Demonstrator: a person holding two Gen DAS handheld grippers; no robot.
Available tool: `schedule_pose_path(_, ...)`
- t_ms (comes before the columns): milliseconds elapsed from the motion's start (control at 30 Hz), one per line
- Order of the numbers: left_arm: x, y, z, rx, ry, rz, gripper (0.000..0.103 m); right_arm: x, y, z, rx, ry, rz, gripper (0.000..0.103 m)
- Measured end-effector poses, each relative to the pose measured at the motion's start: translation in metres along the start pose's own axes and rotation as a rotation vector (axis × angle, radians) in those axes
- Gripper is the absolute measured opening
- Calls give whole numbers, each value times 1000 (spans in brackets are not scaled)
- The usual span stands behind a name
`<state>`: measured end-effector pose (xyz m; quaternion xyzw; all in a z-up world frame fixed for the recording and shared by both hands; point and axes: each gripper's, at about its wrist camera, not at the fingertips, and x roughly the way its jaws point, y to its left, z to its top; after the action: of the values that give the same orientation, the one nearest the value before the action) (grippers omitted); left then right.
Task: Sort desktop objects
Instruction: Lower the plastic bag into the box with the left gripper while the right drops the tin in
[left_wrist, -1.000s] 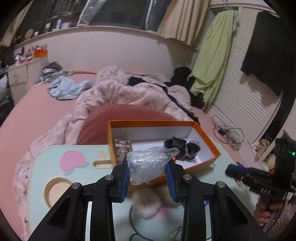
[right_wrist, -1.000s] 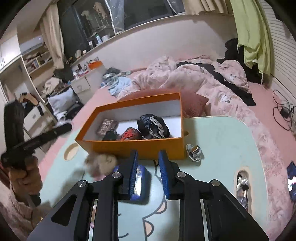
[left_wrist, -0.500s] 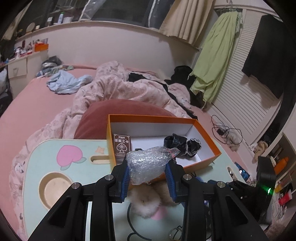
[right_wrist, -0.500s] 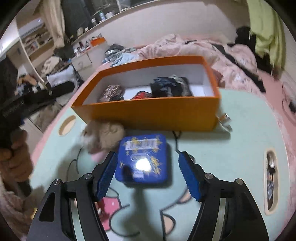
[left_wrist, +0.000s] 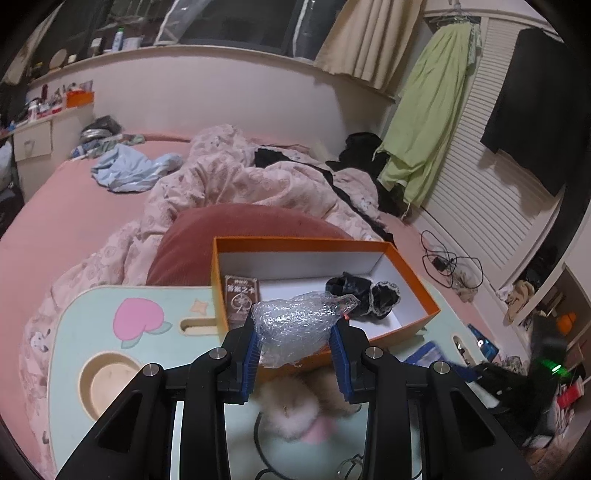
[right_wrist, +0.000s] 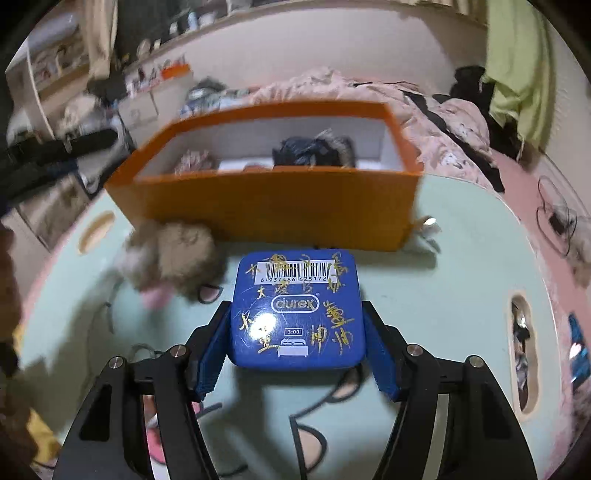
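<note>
My left gripper (left_wrist: 297, 350) is shut on a crumpled wad of clear bubble wrap (left_wrist: 301, 326) and holds it above the near wall of the orange box (left_wrist: 413, 280). The box holds a card deck (left_wrist: 242, 295) and a black lacy cloth (left_wrist: 364, 295). In the right wrist view my right gripper (right_wrist: 297, 350) has its blue pads on both sides of a blue tin (right_wrist: 297, 310) on the mint lap table (right_wrist: 443, 280), in front of the orange box (right_wrist: 277, 206).
A fluffy beige pom-pom (right_wrist: 173, 254) lies on the table left of the tin; it also shows under my left gripper (left_wrist: 295, 406). A metal clip (right_wrist: 426, 225) lies by the box's right corner. A cup hole (left_wrist: 110, 384) is at the table's left. Bedding surrounds the table.
My right gripper opened wide, moved forward around the blue tin and now has its pads against the tin's sides. My left gripper kept the bubble wrap and barely moved.
</note>
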<state>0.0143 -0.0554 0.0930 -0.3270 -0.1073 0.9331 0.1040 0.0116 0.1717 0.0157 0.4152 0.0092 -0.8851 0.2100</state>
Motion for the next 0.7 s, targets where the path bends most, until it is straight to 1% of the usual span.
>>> schedule_pose_path(100, 5, -5, 10, 10, -4, -1, 32, -20, -11, 13, 29, -70, 32, 67)
schedule_pose_path(200, 12, -12, 21, 29, -10, -2, 32, -36, -16, 40, 46, -140, 86, 67)
schedule_pose_path(267, 18, -16, 28, 38, -9, 6, 32, -41, -9, 59, 34, -187, 106, 67)
schedule_pose_path(333, 30, -18, 36, 48, 3, 40, 32, -45, -6, 70, 16, -212, 120, 67)
schedule_pose_path(400, 43, -14, 42, 48, 14, 73, 33, -38, -3, 84, -6, -237, 141, 67)
schedule_pose_path(433, 47, -13, 44, 42, 21, 79, 35, -36, -2, 89, -13, -244, 144, 67)
schedule_pose_path(500, 56, -7, 46, 16, 40, 77, 49, -24, 0, 100, -23, -249, 149, 67)
schedule_pose_path(533, 58, -4, 46, -3, 46, 71, 63, -14, 0, 104, -29, -238, 158, 67)
schedule_pose_path(567, 59, -2, 45, -16, 47, 67, 70, -9, 1, 108, -29, -227, 162, 68)
schedule_pose_path(633, 59, 0, 44, -32, 45, 49, 71, 1, -3, 112, -13, -217, 172, 69)
schedule_pose_path(700, 58, -1, 42, -32, 52, 37, 73, 2, -7, 110, 6, -218, 190, 72)
